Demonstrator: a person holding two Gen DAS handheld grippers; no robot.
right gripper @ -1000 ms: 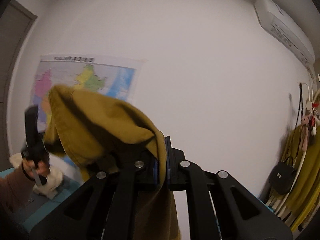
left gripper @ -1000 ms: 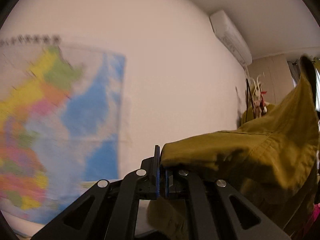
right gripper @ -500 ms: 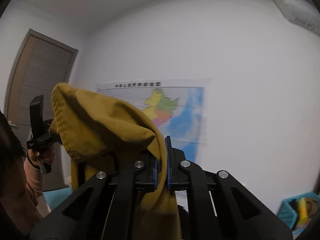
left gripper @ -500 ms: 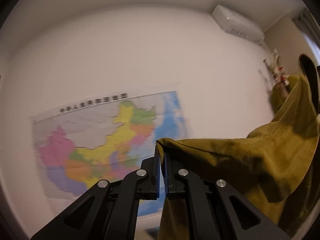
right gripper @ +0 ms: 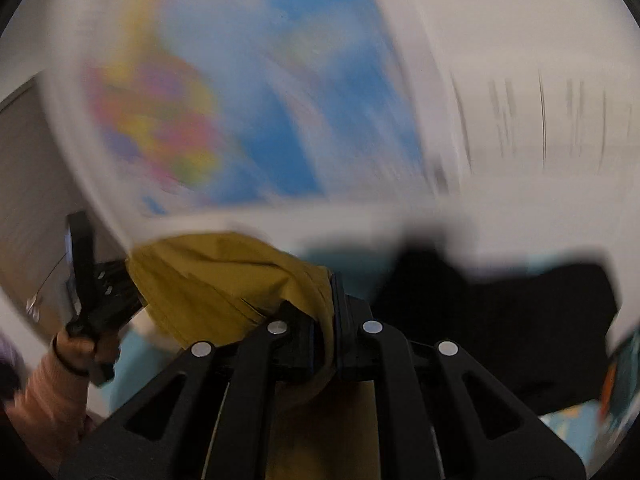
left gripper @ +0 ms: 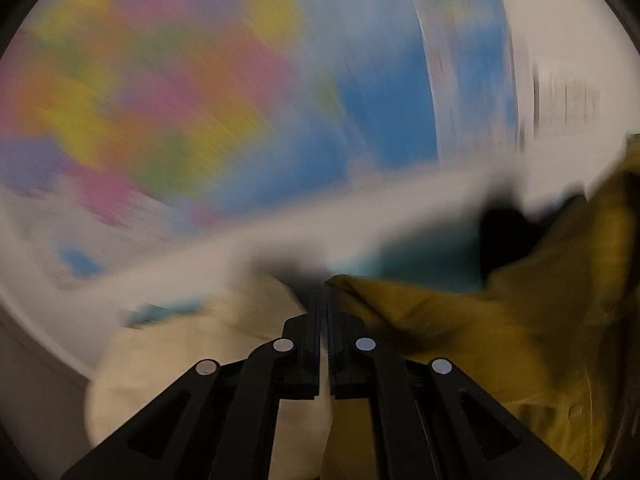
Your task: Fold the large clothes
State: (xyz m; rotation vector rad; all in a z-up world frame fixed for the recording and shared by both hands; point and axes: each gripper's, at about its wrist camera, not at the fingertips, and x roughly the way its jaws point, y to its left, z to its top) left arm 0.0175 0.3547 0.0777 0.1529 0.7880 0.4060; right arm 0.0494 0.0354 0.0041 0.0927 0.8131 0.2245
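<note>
- Blurred colourful wall map [left gripper: 168, 92] fills the background.
- Left tongs [left gripper: 324, 300] pressed together, pinching mustard-yellow cloth garment [left gripper: 480, 332].
- Right tongs [right gripper: 333, 280] clamp the same garment's fold.

Mustard garment [left gripper: 500, 344] crowding the right of the left tongs [left gripper: 324, 304], cream cloth [left gripper: 192, 360] below-left, blurred wall map [left gripper: 200, 100] ahead

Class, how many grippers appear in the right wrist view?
2: the right gripper at bottom centre, shut on the yellow garment; the left gripper at far left, holding its other end.

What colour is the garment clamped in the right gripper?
Mustard yellow garment, plain with no pattern; the right wrist view shows it best, pinched in the right gripper.
</note>
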